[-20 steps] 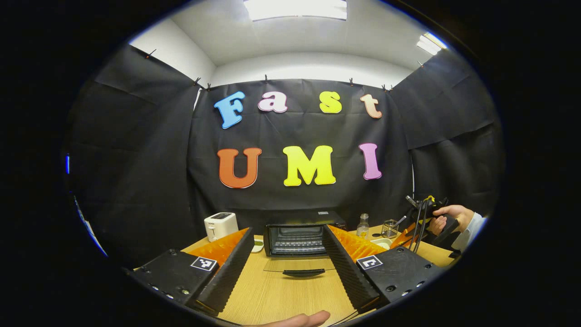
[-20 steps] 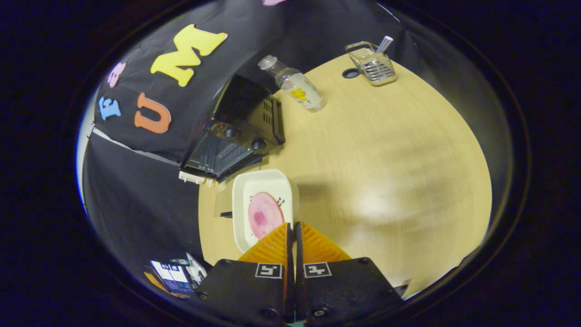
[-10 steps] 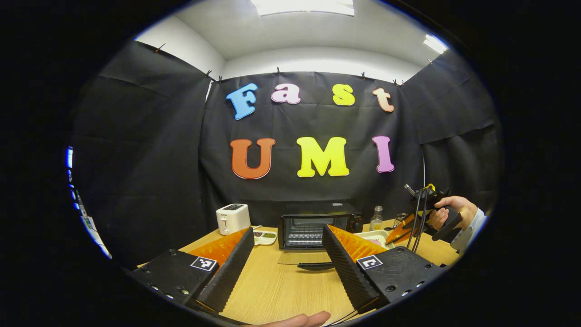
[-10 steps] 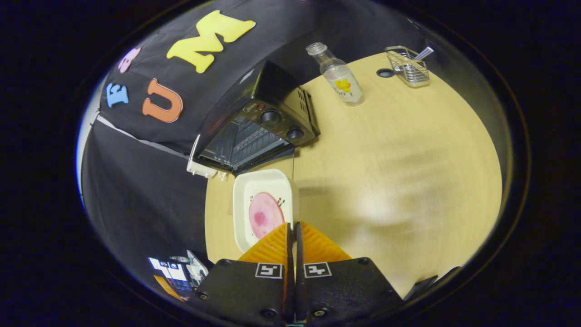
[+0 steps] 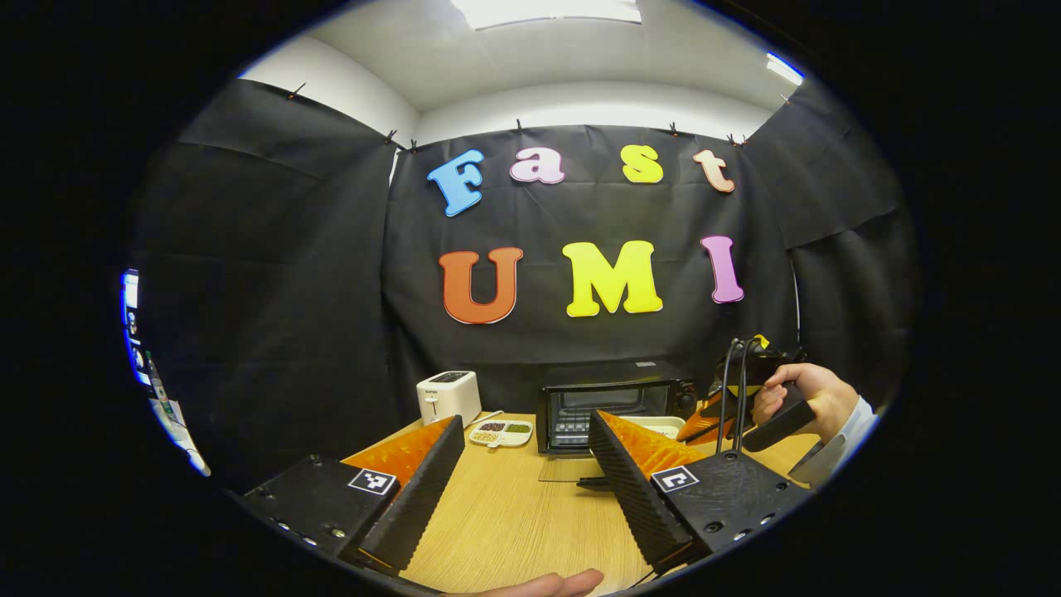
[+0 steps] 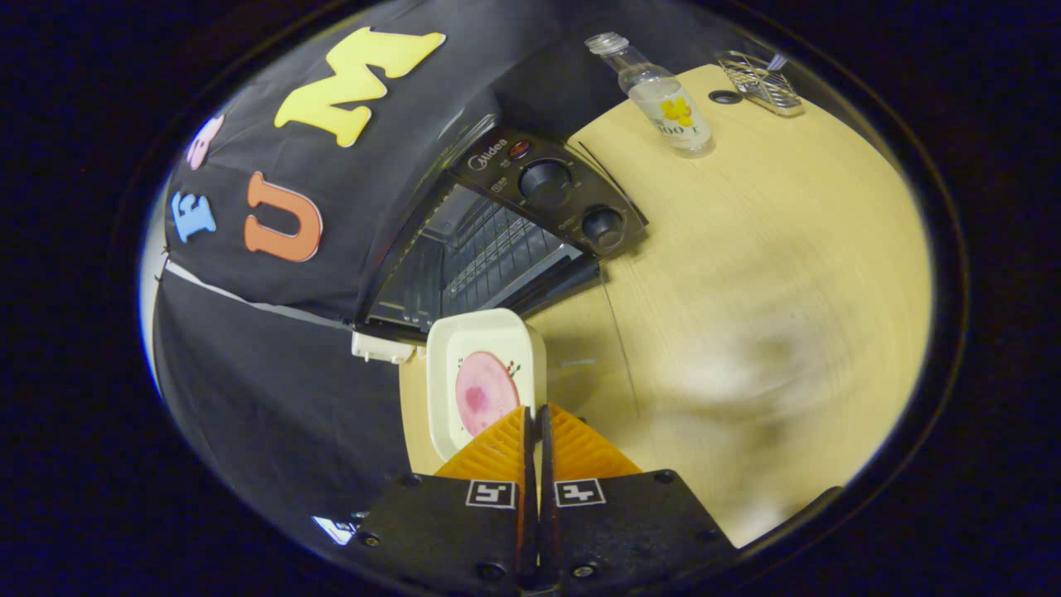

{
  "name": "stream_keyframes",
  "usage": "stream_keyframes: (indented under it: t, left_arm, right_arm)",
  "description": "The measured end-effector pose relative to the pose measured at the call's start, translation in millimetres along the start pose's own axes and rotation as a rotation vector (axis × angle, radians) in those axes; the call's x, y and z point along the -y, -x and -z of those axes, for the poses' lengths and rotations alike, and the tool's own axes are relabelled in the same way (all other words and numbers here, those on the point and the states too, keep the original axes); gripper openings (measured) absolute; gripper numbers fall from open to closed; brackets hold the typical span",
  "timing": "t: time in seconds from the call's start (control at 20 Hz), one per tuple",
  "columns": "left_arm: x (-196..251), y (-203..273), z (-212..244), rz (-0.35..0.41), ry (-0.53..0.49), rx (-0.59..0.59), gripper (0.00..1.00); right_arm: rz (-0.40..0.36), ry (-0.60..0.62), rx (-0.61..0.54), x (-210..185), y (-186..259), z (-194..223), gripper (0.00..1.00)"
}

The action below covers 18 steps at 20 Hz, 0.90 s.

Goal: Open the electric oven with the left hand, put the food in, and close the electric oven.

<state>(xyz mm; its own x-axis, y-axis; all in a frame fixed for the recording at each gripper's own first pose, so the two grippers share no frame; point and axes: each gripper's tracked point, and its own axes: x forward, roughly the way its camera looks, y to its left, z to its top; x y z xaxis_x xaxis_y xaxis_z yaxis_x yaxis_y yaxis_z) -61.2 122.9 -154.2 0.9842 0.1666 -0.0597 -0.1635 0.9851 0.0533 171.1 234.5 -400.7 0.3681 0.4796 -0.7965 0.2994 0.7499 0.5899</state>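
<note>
Oven (image 6: 497,240) open; dish (image 6: 485,377) holds pink food (image 6: 477,394).

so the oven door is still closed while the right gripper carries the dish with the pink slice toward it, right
Not quite: the oven door is open, not closed. The right gripper view shows the bare wire rack inside, and the left gripper view shows the glass door folded down onto the table. The rest holds: the right gripper is shut on the dish with the pink slice, near the opening.
</note>
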Motion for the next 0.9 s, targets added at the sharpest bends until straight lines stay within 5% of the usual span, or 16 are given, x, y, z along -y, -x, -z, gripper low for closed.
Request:
stream_keyframes:
  t: [0.25,0.45,0.65,0.9]
  left_arm:
    - [-6,-13,10,-0.010,-0.028,-0.003,0.96]
    - [-15,-30,21,-0.051,-0.065,-0.007,0.96]
    - [-16,-47,36,-0.046,-0.043,-0.039,0.96]
    - [-22,-57,58,-0.063,-0.045,-0.085,0.96]
  right_arm:
    - [0.013,-0.142,0.114,-17,-47,-19,0.04]
    - [-0.053,-0.291,0.209,-40,-73,-44,0.05]
    - [-0.071,-0.300,0.341,-45,-96,-76,0.05]
    - [-0.184,-0.248,0.471,-60,-114,-116,0.05]
